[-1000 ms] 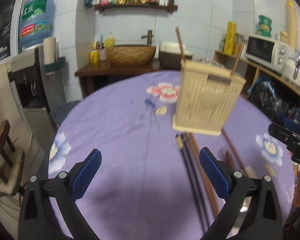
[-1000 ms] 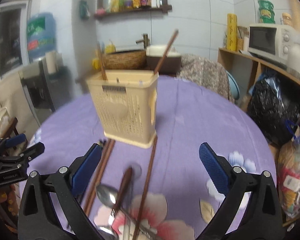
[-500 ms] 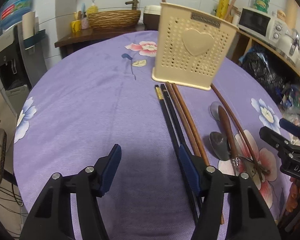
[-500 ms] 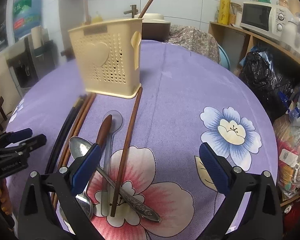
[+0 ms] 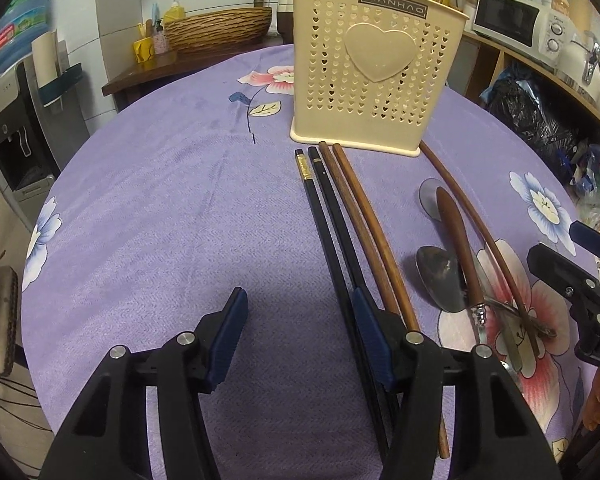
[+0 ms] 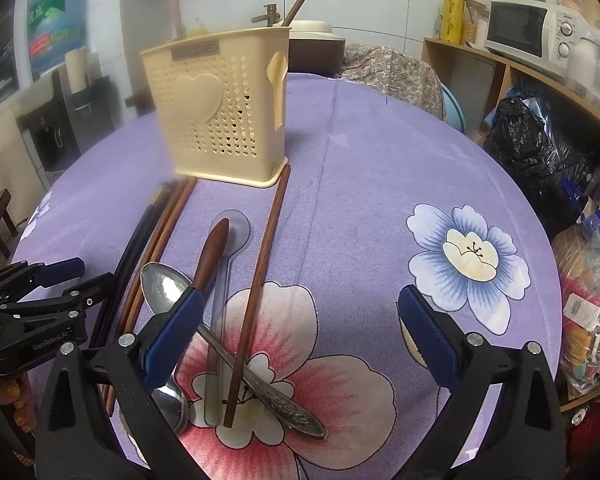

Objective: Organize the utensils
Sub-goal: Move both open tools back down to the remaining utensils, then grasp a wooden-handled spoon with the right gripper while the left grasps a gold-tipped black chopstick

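Lowered left gripper (image 5: 298, 330) hides black chopsticks' (image 5: 328, 224) ends.

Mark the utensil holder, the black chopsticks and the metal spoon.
utensil holder (image 5: 380, 52), left wrist view, on the raised heart of its front wall
black chopsticks (image 5: 324, 200), left wrist view, mid-shaft
metal spoon (image 6: 166, 286), right wrist view, on its bowl

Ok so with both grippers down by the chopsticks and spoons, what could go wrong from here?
1. The black chopsticks and brown chopsticks lie side by side, so the open left gripper may pinch a mixed pair.
2. The metal spoon, the wooden-handled utensil and a single brown chopstick overlap; lifting one with the right gripper could drag the others.
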